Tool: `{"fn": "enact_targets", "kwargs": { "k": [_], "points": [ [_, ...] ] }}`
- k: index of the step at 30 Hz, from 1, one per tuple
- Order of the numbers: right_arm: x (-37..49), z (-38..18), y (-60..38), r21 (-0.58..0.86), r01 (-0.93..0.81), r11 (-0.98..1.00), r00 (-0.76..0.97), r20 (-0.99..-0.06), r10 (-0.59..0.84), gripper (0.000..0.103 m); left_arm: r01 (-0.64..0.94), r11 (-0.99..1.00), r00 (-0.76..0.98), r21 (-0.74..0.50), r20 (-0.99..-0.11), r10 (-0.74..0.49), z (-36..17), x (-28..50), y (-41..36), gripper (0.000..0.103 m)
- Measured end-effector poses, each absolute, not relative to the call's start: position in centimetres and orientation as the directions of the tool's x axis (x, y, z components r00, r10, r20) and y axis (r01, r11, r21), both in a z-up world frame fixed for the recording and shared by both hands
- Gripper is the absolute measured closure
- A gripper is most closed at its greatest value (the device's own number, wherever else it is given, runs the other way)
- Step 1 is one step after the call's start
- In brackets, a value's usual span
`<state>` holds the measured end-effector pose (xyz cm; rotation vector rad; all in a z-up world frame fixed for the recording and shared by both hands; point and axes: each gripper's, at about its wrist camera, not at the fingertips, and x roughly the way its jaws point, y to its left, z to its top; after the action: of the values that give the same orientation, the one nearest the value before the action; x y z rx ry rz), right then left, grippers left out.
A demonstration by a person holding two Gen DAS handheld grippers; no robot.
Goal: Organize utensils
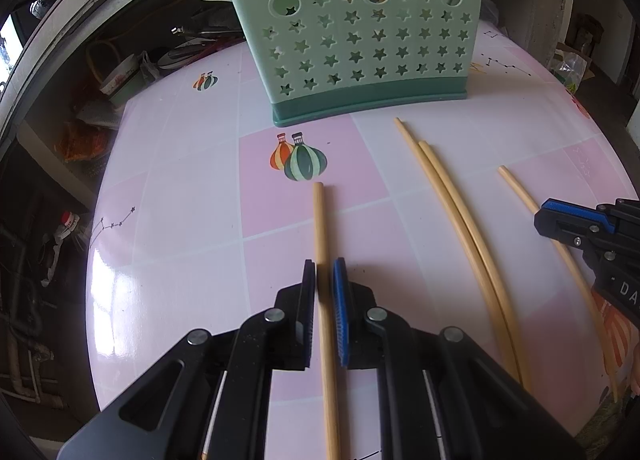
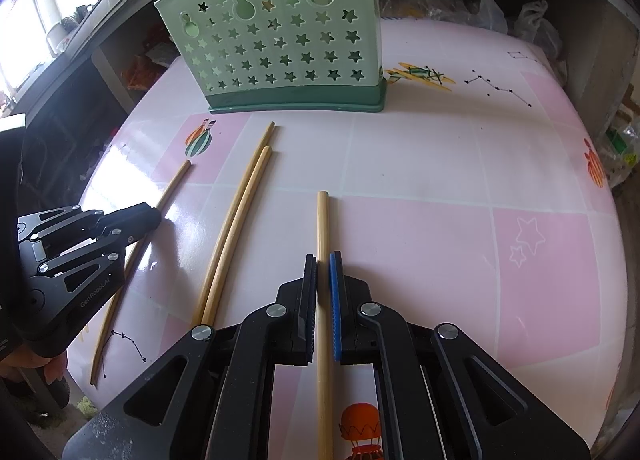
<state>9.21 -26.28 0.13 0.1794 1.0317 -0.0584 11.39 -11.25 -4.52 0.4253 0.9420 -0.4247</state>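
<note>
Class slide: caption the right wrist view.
Right tool shut on one chopstick; three more lie left, green holder beyond.

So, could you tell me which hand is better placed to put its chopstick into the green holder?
Probably left. Both grippers grip a chopstick, but the green holder stands nearly straight ahead of the left gripper and off to the left of the right gripper.

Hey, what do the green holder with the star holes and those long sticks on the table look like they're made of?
The green holder looks like moulded plastic: smooth matte pale-green walls, cleanly punched star holes, and a darker green base. The sticks look like bamboo or light wood, though I can't say which: the one in the left claw is a pale tan chopstick with a dull, unvarnished surface, and the two loose chopsticks match it.
</note>
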Motion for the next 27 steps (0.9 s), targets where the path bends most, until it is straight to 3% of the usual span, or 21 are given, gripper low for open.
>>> {"fn": "enact_targets", "kwargs": {
  "k": [8,27],
  "points": [
    [9.2,0.1,-26.3,0.119,0.133,0.984,0.513,-0.857,0.035,0.098,0.519,0.845,0.508,0.129,-0.842,-0.183,-4.5,12.5,-10.9,0.094],
    [9.1,0.1,-26.4,0.141,0.148,0.979,0.531,-0.846,0.041,0.098,0.453,0.887,0.477,-0.091,-0.815,-0.328,-3.6,16.6,-8.8,0.097]
  ]
}}
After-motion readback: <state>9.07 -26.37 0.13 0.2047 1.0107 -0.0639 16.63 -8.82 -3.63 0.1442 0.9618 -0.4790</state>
